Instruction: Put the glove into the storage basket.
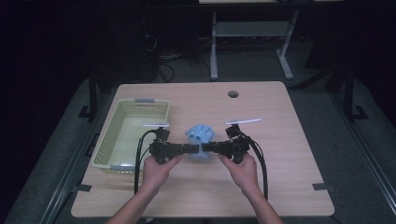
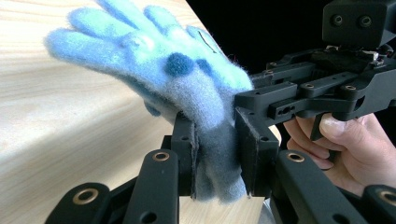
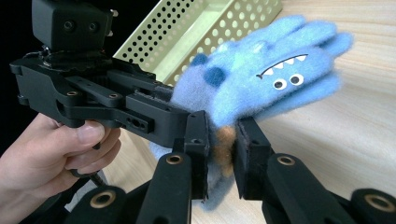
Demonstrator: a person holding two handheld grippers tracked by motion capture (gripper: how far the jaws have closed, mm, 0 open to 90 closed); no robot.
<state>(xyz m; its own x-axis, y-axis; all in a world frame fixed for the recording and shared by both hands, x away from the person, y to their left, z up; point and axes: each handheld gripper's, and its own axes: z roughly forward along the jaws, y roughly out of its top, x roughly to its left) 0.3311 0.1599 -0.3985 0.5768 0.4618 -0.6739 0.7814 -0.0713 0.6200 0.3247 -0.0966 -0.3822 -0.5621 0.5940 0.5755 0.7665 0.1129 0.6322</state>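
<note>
Both grippers meet at the middle of the surface (image 1: 280, 154), each with its fingers clamped on the cuff end of the blue glove (image 1: 201, 140). The left gripper (image 1: 195, 149) pinches from one side and the right gripper (image 1: 205, 148) from the other, so the glove hangs between them, its fuzzy fingers pointing away from the person and seemingly lifted off the wood. Gripping the cuff from both sides probably keeps the soft fabric from sagging or slipping out. The basket (image 1: 108, 140) sits just to the left, open and near, which suggests it is where the glove is headed. In the right gripper view the glove's monster face (image 3: 285, 77) shows uppermost.
</note>
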